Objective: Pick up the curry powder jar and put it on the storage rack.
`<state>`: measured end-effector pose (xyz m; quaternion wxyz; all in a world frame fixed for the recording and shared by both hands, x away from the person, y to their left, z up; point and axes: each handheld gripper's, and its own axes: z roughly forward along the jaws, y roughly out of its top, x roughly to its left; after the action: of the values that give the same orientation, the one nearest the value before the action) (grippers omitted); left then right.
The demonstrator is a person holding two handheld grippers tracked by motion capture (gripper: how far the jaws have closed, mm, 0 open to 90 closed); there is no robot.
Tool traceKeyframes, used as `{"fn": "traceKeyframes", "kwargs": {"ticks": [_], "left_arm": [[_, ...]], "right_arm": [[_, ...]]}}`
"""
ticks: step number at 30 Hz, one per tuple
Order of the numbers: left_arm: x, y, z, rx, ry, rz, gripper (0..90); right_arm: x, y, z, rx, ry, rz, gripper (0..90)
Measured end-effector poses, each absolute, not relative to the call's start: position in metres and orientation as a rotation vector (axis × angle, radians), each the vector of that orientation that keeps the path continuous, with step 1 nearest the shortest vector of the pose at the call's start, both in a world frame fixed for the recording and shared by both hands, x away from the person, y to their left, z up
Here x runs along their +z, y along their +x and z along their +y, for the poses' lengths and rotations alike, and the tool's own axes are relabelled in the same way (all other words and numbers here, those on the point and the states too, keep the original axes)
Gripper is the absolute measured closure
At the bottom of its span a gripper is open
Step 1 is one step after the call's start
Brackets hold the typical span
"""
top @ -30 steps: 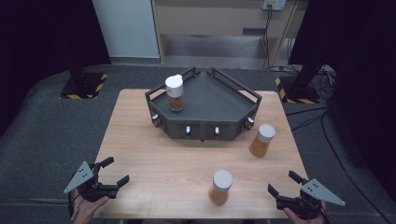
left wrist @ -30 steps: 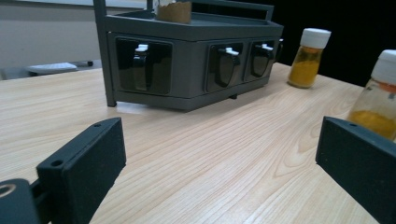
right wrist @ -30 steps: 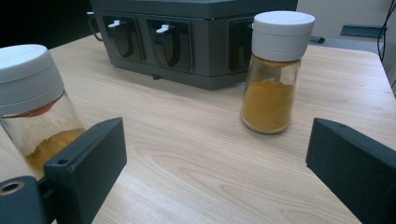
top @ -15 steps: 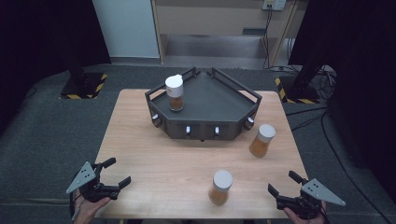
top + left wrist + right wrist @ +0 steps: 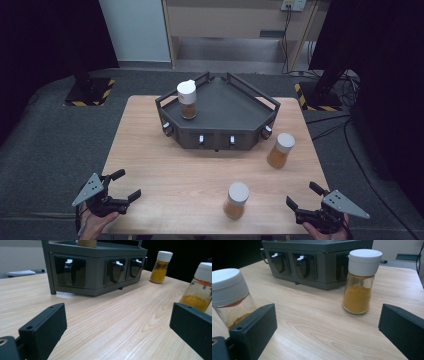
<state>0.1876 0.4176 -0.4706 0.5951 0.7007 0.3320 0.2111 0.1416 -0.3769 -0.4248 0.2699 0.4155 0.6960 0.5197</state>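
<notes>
Orange-filled jars wait just ahead of the open right hand-held gripper

Glass jar with a white screw cap and orange powder (image 5: 236,200) stands upright at lower centre of the high view, on the pale wooden surface (image 5: 165,165), up and to the left of the right hand-held gripper (image 5: 305,202) at the lower right corner. A second glass jar of orange powder with a white cap (image 5: 279,150) stands higher in the frame, right of centre, beside the dark grey angular metal rack (image 5: 220,107). A third white-capped jar (image 5: 187,99) already sits on the rack's top at its left end.

Both loose jars have their long axis vertical. The lower-centre jar lies nearer the right hand than the left, so I judge the right hand better placed to take it.

In the right gripper view the near jar (image 5: 230,296) is at the left edge, partly behind the left jaw, and the farther jar (image 5: 359,281) stands right of centre. The jaws have just been opening and stand wide apart, with nothing clamped.

The left hand-held gripper (image 5: 125,185), lower left in the high view, is also spread wide and empty above bare wood.
</notes>
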Motion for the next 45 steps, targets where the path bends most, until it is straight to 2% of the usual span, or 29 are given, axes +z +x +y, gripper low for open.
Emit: {"fn": "traceKeyframes", "kwargs": {"ticks": [24,45], "left_arm": [[-0.47,0.189,0.417,0.482,1.635,0.787,0.0],[-0.47,0.19,0.417,0.477,1.645,0.78,0.0]], "right_arm": [[-0.37,0.175,-0.345,1.538,0.843,2.09,3.1],[-0.381,0.213,-0.296,1.588,0.717,2.298,6.6]]}}
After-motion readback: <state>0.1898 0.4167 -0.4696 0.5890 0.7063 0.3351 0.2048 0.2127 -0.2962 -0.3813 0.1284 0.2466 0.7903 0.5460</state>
